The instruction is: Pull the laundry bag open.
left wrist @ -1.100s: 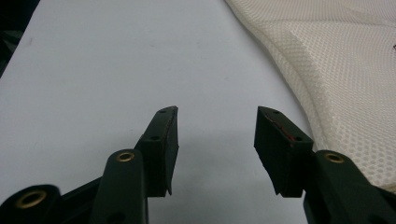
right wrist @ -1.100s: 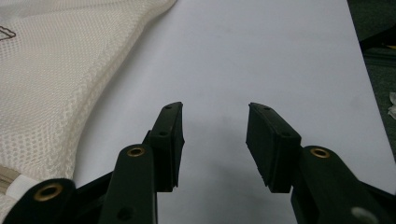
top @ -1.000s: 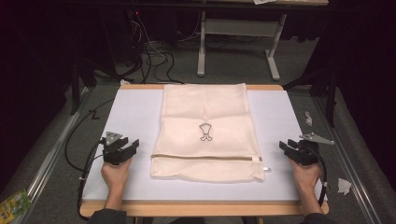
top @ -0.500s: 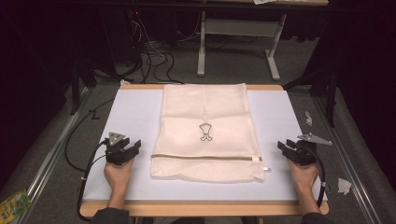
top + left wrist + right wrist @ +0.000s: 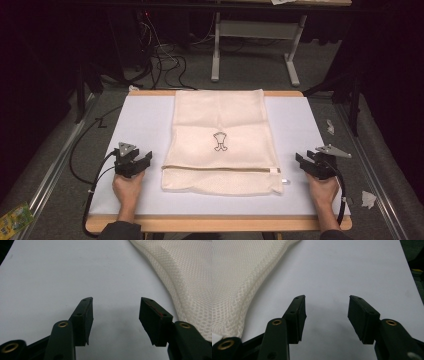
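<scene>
Left tool (image 5: 115,312) open and empty; mesh bag (image 5: 185,270) cut off.

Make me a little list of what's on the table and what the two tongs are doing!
Main thing: cream mesh bag, lying flat in the middle
Picture on bag: small dark drawing
Zipper: runs across the bag near the person's edge, pull at its right end
Surface: white mat on a wooden table
Left tongs: have just been opening, nothing between them, beside the bag
Right tongs: have just been opening, nothing between them, beside the bag
</scene>
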The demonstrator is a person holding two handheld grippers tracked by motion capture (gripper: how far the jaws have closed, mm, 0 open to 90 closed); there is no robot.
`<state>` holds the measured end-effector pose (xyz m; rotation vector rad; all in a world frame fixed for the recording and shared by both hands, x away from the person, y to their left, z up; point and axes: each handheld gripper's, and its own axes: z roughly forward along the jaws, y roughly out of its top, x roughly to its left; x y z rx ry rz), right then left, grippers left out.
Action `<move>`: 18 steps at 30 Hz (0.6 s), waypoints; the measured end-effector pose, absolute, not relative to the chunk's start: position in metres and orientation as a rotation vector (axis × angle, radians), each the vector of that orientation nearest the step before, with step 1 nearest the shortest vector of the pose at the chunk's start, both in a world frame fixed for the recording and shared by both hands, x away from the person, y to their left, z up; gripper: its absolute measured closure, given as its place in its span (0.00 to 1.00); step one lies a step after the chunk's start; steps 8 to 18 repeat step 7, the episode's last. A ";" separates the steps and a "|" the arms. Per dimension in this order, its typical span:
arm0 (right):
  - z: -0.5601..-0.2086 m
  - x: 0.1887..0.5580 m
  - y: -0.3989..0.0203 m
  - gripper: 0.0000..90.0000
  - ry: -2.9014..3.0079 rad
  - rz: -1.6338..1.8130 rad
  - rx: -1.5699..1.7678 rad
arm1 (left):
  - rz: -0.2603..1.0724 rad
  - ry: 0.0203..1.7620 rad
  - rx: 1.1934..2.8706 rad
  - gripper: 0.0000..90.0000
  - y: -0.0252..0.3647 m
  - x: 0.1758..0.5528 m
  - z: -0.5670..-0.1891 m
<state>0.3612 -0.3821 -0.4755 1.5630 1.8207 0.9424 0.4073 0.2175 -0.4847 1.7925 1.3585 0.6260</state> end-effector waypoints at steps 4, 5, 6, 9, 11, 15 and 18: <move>-0.476 0.361 -0.382 0.52 1.820 0.933 1.563 | 0.621 1.345 1.801 0.49 0.218 0.407 -0.485; -0.476 0.361 -0.382 0.51 1.820 0.935 1.565 | 0.619 1.346 1.801 0.48 0.218 0.407 -0.485; -0.476 0.362 -0.382 0.51 1.820 0.939 1.571 | 0.618 1.346 1.801 0.47 0.218 0.407 -0.485; -0.476 0.362 -0.382 0.50 1.823 0.936 1.574 | 0.620 1.344 1.800 0.47 0.218 0.407 -0.485; -0.476 0.362 -0.382 0.50 1.823 0.936 1.574 | 0.620 1.344 1.800 0.47 0.218 0.407 -0.485; -0.476 0.362 -0.382 0.50 1.823 0.936 1.574 | 0.620 1.344 1.800 0.47 0.218 0.407 -0.485; -0.476 0.362 -0.382 0.50 1.823 0.936 1.574 | 0.620 1.344 1.800 0.47 0.218 0.407 -0.485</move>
